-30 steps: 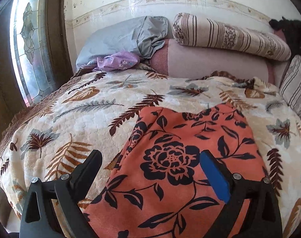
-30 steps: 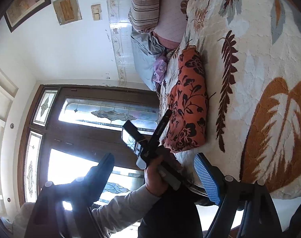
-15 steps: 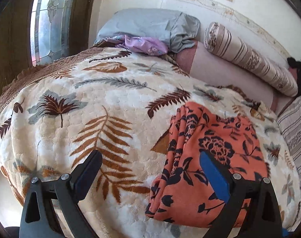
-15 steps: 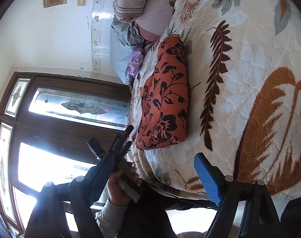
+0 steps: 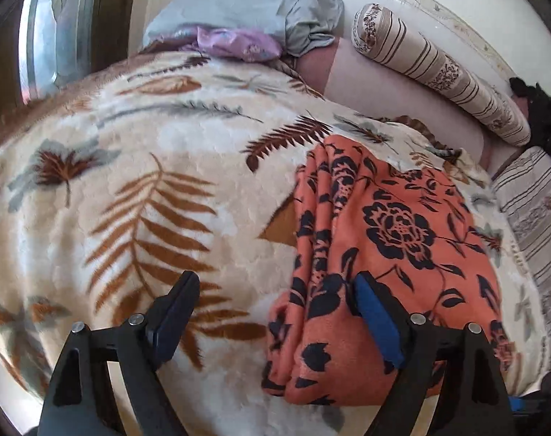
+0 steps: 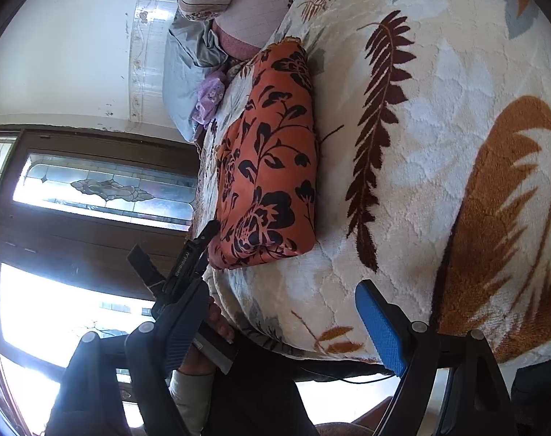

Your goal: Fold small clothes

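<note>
Orange floral fabric, the folded garment (image 5: pixel 391 239), lies on the leaf-patterned blanket (image 5: pixel 166 189) near the bed's edge. We note the left gripper (image 5: pixel 275 305) over its folded side, jaws closing but wide apart, the blue pad above the cloth and the other over the blanket, neither pressing. We find the right gripper (image 6: pixel 275 330) spread wide, holding nothing, beside the bed's edge.

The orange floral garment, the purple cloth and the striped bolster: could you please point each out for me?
Orange floral garment (image 5: pixel 391 239): left wrist view, on its top face.
Purple cloth (image 5: pixel 235 41): left wrist view, on its crumpled middle.
Striped bolster (image 5: pixel 435 69): left wrist view, on its middle.
</note>
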